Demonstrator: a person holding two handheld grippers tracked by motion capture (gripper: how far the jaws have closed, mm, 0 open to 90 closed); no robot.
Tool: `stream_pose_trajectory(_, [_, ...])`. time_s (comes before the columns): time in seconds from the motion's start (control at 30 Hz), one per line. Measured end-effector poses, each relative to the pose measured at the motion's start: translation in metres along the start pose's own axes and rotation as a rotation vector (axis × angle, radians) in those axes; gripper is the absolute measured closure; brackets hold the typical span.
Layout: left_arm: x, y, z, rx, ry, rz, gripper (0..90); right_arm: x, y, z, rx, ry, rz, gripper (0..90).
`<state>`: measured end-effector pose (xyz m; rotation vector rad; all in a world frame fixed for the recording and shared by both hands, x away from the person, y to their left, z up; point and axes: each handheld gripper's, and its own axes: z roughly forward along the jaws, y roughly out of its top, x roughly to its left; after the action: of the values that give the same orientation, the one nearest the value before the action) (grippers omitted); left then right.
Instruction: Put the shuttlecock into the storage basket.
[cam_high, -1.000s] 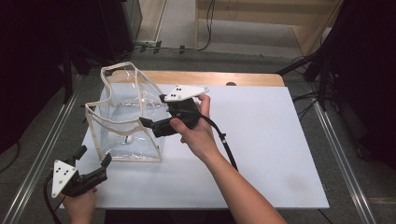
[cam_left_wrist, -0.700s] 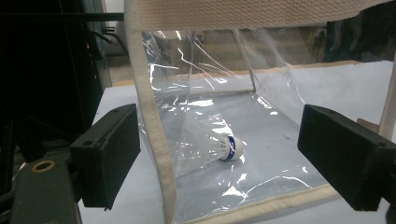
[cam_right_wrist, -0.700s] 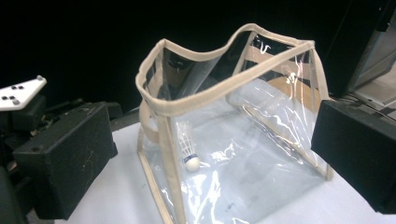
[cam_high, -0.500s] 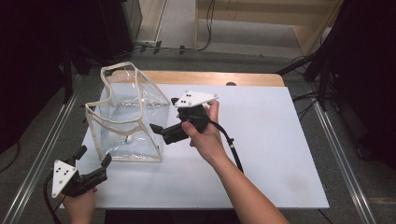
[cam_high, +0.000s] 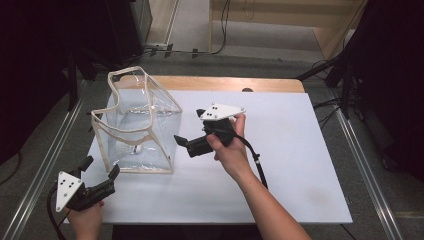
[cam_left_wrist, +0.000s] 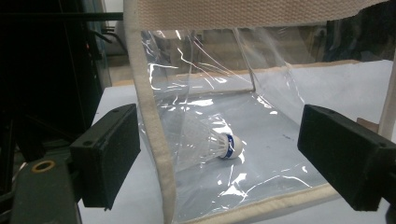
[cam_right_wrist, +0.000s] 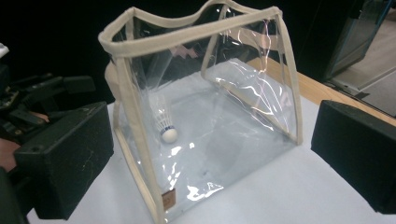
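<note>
"One shuttlecock (cam_left_wrist: 219, 144) lies on its side on the floor of the clear bag (cam_high: 137, 125), which stands open-topped on the left half of the tabletop (cam_high: 280, 150). What worries you?"

"Mostly the bag itself. Its walls are thin film held up by a cloth rim (cam_right_wrist: 187, 35), and that rim already sags. A push on it would likely fold the wall over the shuttlecock."

"Where are the grippers?"

"Left gripper (cam_high: 97, 172) sits at the near left corner, fingers spread wide, close to the bag's near edge but not touching it. Right gripper (cam_high: 181, 142) hovers just right of the bag, fingers also spread, holding nothing."

"So either could knock it?"

"I think so. The bag looks light, so a sideways nudge may slide it toward the left edge. Pinching one side alone might tip it and roll the shuttlecock out."
</note>
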<state>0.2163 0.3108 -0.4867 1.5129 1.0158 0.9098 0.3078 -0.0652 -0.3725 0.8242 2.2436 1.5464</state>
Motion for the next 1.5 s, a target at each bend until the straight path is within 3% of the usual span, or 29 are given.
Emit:
stream_pose_trajectory(0.97, [0.0, 0.0, 0.0, 0.002, 0.0, 0.003, 13.7, -0.024, -0.05, -0.022, 0.013, -0.09, 0.03, 0.0])
stream_pose_trajectory(1.5, [0.0, 0.0, 0.0, 0.004, 0.002, 0.007, 13.7, -0.038, -0.082, -0.037, 0.03, -0.143, 0.077, 0.0])
